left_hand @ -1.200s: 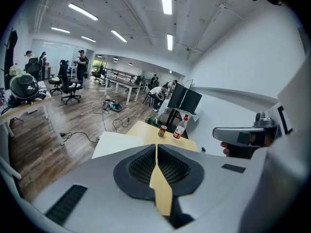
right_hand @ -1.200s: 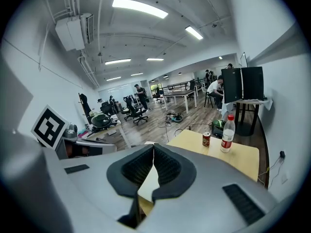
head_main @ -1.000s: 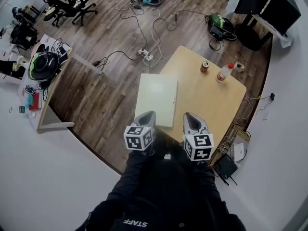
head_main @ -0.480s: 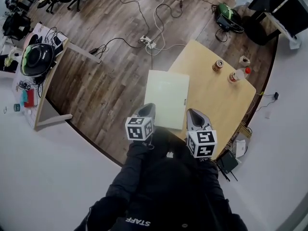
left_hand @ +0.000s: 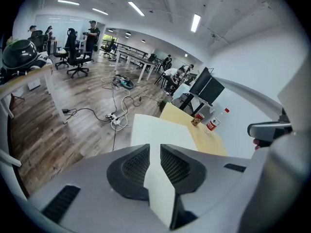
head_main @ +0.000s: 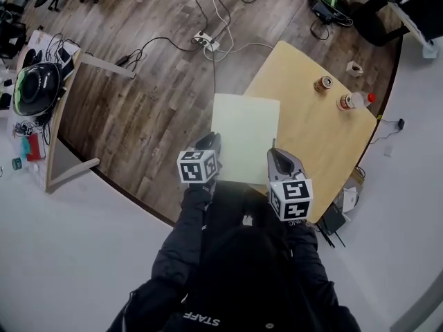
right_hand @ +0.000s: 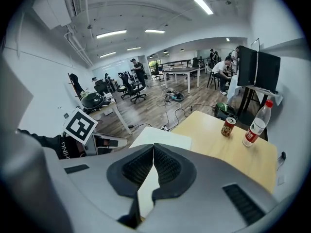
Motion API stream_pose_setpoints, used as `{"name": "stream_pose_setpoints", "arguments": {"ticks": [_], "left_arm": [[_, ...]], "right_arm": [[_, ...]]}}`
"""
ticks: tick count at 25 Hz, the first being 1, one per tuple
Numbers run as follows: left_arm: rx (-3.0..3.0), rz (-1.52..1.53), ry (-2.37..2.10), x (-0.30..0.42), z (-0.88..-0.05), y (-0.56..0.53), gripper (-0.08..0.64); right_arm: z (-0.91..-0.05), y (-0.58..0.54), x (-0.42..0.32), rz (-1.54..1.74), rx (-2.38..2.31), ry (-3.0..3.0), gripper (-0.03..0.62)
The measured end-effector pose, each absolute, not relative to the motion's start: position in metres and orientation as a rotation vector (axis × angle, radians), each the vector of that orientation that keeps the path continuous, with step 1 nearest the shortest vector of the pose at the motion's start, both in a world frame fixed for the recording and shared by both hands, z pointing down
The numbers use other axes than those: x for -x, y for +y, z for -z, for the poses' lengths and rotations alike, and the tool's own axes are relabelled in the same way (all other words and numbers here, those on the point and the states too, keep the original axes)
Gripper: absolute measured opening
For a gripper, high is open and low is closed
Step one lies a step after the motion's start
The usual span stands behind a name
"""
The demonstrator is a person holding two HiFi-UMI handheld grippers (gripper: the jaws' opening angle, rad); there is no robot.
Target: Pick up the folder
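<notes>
The pale folder [head_main: 246, 133] lay flat on the bench's [head_main: 315, 151] near left corner, its left side hanging past the edge over the wooden floor [head_main: 152, 116]. The left claw [left_hand: 155, 147] stood at the folder's left edge. The right claw [right_hand: 153, 145] stood at its near right corner. Neither held anything: the left's jaws were a slit apart, the right's tips touched.
</notes>
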State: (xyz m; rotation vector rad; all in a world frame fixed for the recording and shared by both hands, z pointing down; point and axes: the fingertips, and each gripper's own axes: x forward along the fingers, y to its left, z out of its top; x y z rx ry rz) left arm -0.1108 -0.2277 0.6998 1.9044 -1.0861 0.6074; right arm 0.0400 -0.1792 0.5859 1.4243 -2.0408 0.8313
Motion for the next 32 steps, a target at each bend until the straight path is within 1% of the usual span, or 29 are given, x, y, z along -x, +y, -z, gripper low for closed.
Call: {"name": "stream_pose_setpoints", "arguments": {"ticks": [1,2,3,7,12,18,32], "left_arm": [[-1.9,-0.61,-1.077,0.111,-0.706,-0.233,0.079],[-1.896,-0.613,-1.065,0.111,-0.712,-0.238,0.137],[-1.895,-0.614,-1.054,0.112,-0.718,-0.242,0.154],[-1.891,-0.603,-1.009,0.114,-0.735,-0.26,0.173],[-1.869,-0.578,-0.938,0.117,-0.76,-0.283,0.235],[-1.835,-0.519,-0.821,0.113,-0.779,-0.297,0.291],[-1.808,-0.493,-0.528,0.095,-0.807,-0.308,0.377]], "right_arm": [[-0.59,-0.183,-0.039,-0.836,-1.418,-2.036,0.025],[-0.595,-0.186,-0.039,-0.84,-1.412,-2.03,0.025],[-0.599,-0.188,-0.038,-0.845,-1.406,-2.024,0.025],[-0.611,-0.196,-0.038,-0.865,-1.395,-1.998,0.025],[-0.628,-0.204,-0.036,-0.892,-1.382,-1.968,0.025],[-0.642,-0.216,-0.03,-0.919,-1.369,-1.958,0.025],[-0.677,-0.248,-0.031,-0.954,-1.354,-1.935,0.025]]}}
